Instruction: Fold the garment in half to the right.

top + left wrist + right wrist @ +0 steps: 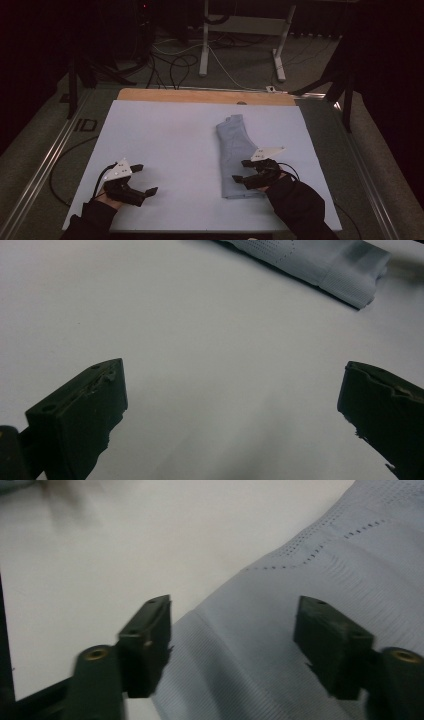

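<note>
A folded grey-blue garment (235, 150) lies lengthwise on the white sheet (165, 135), right of centre. My right gripper (240, 170) hovers over the garment's near end, open. In the right gripper view its black jaws (232, 625) stand wide apart above the ribbed cloth (350, 565), and nothing is pinched between them. My left gripper (147, 179) rests at the sheet's near left, open, well away from the garment. In the left gripper view its jaws (232, 390) frame bare sheet, with the garment's (320, 262) end at the top right.
The sheet covers a table whose wooden far edge (200, 95) shows. Metal rails (45, 165) run along both sides. White desk legs (204, 45) and loose cables (175, 62) lie on the floor beyond.
</note>
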Demonstrator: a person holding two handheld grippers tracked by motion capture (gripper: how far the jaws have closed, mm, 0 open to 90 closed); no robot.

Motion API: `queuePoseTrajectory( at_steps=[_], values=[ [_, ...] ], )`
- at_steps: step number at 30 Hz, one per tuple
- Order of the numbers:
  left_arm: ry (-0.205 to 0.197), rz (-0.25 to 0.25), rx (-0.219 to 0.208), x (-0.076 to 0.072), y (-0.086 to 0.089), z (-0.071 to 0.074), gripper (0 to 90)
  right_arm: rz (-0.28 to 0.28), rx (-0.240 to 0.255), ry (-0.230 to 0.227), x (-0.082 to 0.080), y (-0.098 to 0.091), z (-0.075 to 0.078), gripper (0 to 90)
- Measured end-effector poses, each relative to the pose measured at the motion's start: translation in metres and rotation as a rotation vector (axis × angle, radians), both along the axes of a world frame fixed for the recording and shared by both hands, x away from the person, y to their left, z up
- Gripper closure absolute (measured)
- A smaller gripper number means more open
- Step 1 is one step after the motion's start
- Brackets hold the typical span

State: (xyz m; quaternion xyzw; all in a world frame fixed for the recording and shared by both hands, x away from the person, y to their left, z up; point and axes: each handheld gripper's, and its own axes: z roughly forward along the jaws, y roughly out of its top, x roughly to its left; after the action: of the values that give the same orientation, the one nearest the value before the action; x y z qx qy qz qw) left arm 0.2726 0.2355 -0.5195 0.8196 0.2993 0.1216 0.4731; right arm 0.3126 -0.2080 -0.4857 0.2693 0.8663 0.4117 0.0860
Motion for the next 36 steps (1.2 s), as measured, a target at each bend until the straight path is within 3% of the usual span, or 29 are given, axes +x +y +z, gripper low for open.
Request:
queuePoseTrajectory(
  at_steps=[1,2,4,20,36],
  values=[
    [0.0,0.0,0.0,0.0,0.0,0.0,0.7,0.0,0.0,0.0,0.0,0.0,0.0,22.7],
    [0.003,0.002,-0.001,0.0,0.0,0.0,0.7,-0.002,0.013,0.008,0.003,0.0,0.001,14.0],
    [0.002,0.001,-0.001,0.0,0.0,0.0,0.7,0.01,0.029,0.026,0.006,-0.001,0.001,9.4],
    [-0.002,0.003,-0.007,-0.001,0.002,0.001,0.7,-0.017,0.021,-0.029,0.014,-0.01,0.008,8.9],
    [-0.003,0.008,-0.009,-0.001,0.002,0.002,0.7,-0.132,0.023,-0.048,0.005,-0.057,-0.005,8.9]
  ],
)
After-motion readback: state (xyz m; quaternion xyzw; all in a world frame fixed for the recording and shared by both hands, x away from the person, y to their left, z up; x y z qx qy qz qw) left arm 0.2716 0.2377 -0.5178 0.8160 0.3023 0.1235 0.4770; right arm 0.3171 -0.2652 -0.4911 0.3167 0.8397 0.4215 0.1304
